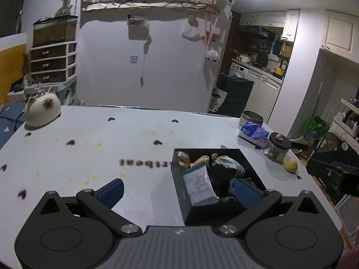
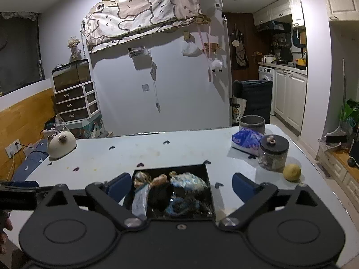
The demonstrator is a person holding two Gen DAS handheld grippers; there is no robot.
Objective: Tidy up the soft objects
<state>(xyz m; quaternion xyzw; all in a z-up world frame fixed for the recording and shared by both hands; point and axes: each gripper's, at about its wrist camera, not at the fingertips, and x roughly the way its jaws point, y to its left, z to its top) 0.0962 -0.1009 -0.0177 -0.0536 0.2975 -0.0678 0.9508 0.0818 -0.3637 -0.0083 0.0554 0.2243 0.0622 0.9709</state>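
I keep both grippers wide apart and empty. Between the blue rubber pads of my right gripper (image 2: 181,185) sits the square black box (image 2: 208,192), filled with soft things: a crinkled plastic packet (image 2: 140,198), dark fuzzy cloth (image 2: 160,194). My left gripper (image 1: 179,190) has this box at its right finger.

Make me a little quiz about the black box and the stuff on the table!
1. True or false: the black box is empty.
2. What stands nearest the lemon? A) cat figure B) glass jar C) metal tin
3. Fill in: both the left gripper and the right gripper have their jaws ____.

Key
1. False, soft things fill it.
2. B
3. open, holding nothing.
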